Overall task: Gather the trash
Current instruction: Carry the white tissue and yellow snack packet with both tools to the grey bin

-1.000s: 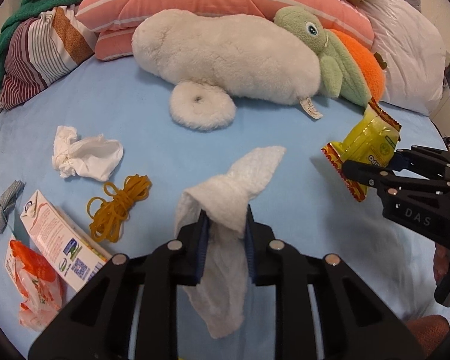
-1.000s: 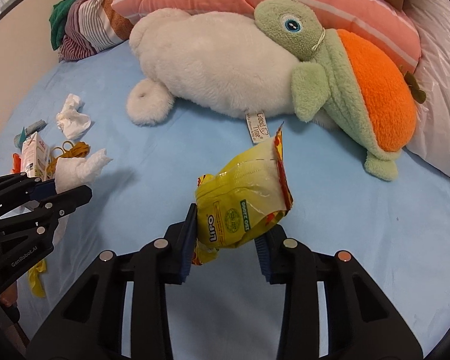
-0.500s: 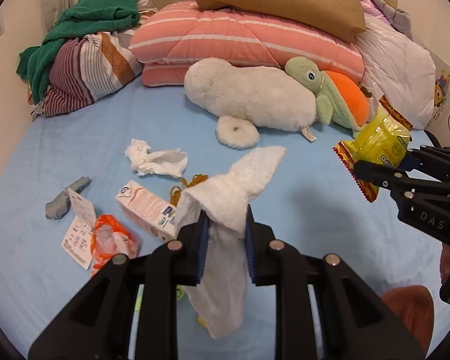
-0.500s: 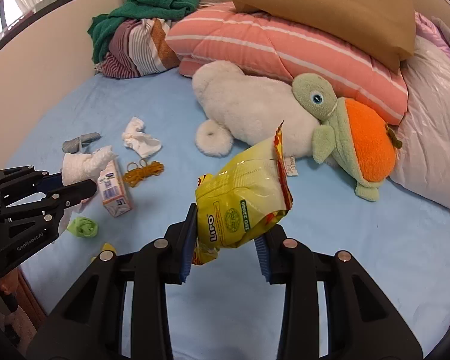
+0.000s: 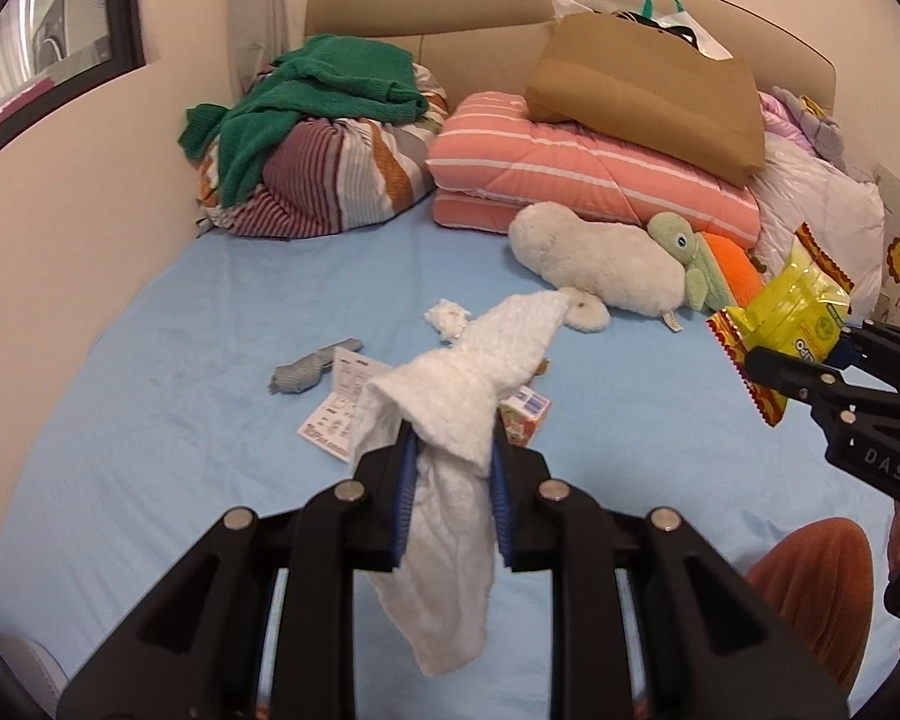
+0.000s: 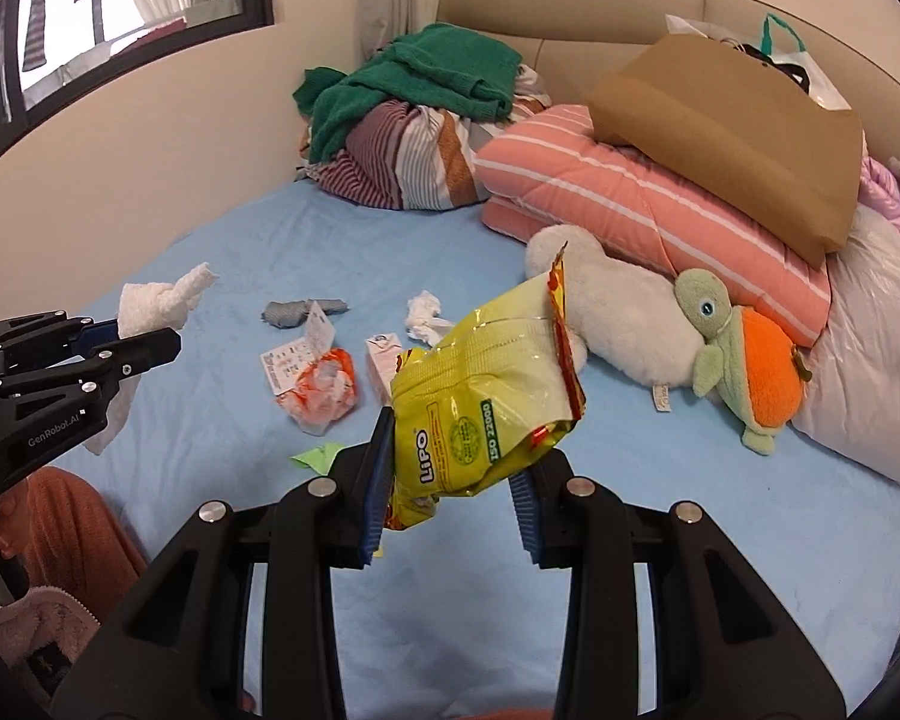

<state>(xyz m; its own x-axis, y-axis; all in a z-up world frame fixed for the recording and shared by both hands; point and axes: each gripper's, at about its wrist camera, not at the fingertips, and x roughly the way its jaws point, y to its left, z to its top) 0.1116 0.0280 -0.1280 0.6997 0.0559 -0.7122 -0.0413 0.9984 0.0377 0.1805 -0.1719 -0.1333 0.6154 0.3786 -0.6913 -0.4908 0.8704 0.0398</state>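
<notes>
My left gripper (image 5: 453, 450) is shut on a white crumpled paper towel (image 5: 474, 372) that hangs high above the blue bed (image 5: 150, 408). The same towel (image 6: 162, 300) shows at the left of the right wrist view. A yellow snack wrapper (image 6: 480, 408) is clamped in my right gripper (image 6: 450, 468), also lifted well off the bed; that wrapper (image 5: 792, 312) appears at the right of the left wrist view. On the sheet lie a crumpled tissue (image 6: 423, 315), a small carton (image 6: 381, 363), an orange bag (image 6: 321, 387), a paper slip (image 6: 288, 354), a grey sock (image 6: 300, 311) and a green scrap (image 6: 318, 455).
A white plush (image 6: 612, 312) and a green-orange turtle plush (image 6: 744, 354) lie by the striped pink quilt (image 6: 630, 198), with a brown paper bag (image 6: 732, 126) on top. Clothes (image 6: 414, 120) are piled by the wall. A person's orange-clad knee (image 5: 810, 588) is near the bed's front edge.
Both grippers have risen and pulled back from the bed, each keeping its load. The whole bed, headboard and window have come into view and the litter looks smaller.
</notes>
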